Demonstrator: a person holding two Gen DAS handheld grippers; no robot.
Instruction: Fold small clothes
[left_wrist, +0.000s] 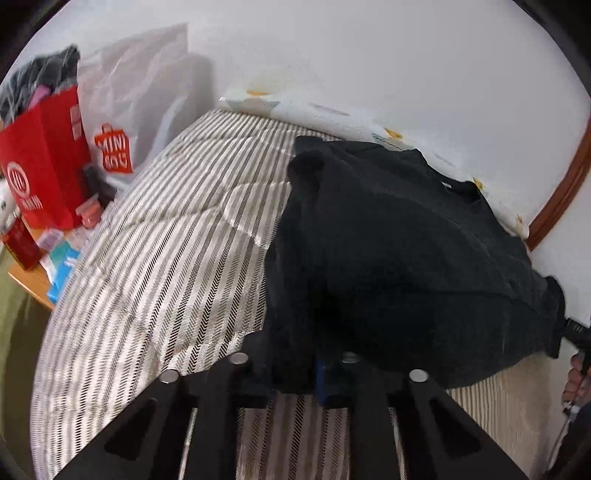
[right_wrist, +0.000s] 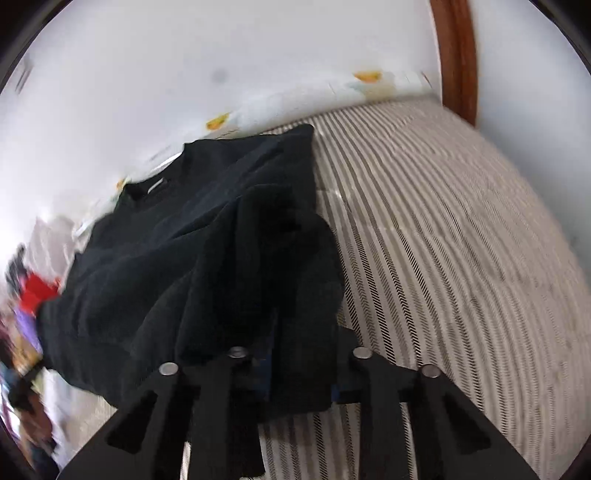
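A black top (left_wrist: 399, 251) lies partly lifted on a striped bedcover (left_wrist: 166, 240), its neckline towards the wall. In the left wrist view my left gripper (left_wrist: 299, 373) is shut on the near left edge of the cloth, which bunches between the fingers beside a blue pad. The same black top (right_wrist: 192, 258) fills the left half of the right wrist view over the striped bedcover (right_wrist: 443, 240). My right gripper (right_wrist: 299, 376) is shut on its near right edge, with folds hanging over the fingers. How much fabric sits in each grip is hidden by the dark cloth.
A red paper bag (left_wrist: 44, 166) stuffed with clothes and a white plastic bag (left_wrist: 136, 110) stand left of the bed, with small boxes on a wooden table (left_wrist: 33, 284). A white wall and a brown wooden frame (right_wrist: 454, 55) bound the far side. A hand (left_wrist: 574, 380) shows at the right edge.
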